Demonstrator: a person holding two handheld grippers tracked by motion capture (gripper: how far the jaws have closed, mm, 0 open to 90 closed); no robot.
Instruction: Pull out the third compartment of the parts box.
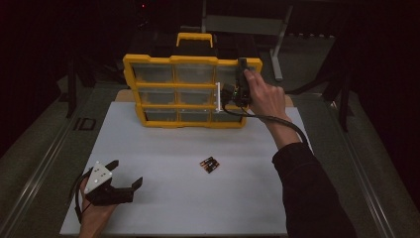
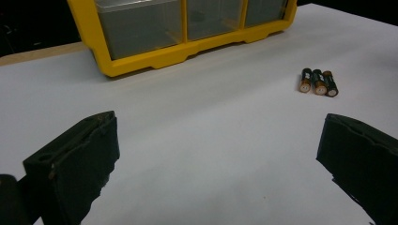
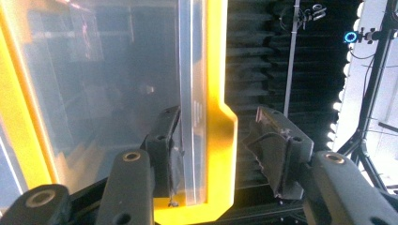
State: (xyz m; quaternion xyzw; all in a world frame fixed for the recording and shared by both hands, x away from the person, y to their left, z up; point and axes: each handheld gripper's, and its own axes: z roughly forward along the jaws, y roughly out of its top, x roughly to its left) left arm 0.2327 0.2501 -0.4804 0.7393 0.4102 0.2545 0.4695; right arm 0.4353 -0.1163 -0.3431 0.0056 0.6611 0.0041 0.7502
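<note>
A yellow organizer with clear drawers stands upright at the back of the white table. My right gripper is at its right column, at the height of the middle drawer. In the right gripper view the right gripper is open; its jaws straddle a clear drawer edge and the yellow frame, the left jaw against the clear plastic. Three batteries lie side by side mid-table, also seen as batteries. My left gripper rests open at the front left, and the left gripper has nothing between its jaws.
The organizer's yellow carry handle sticks up at its top. A dark metal stand is behind the table. Bare white surface lies between the left gripper and the batteries.
</note>
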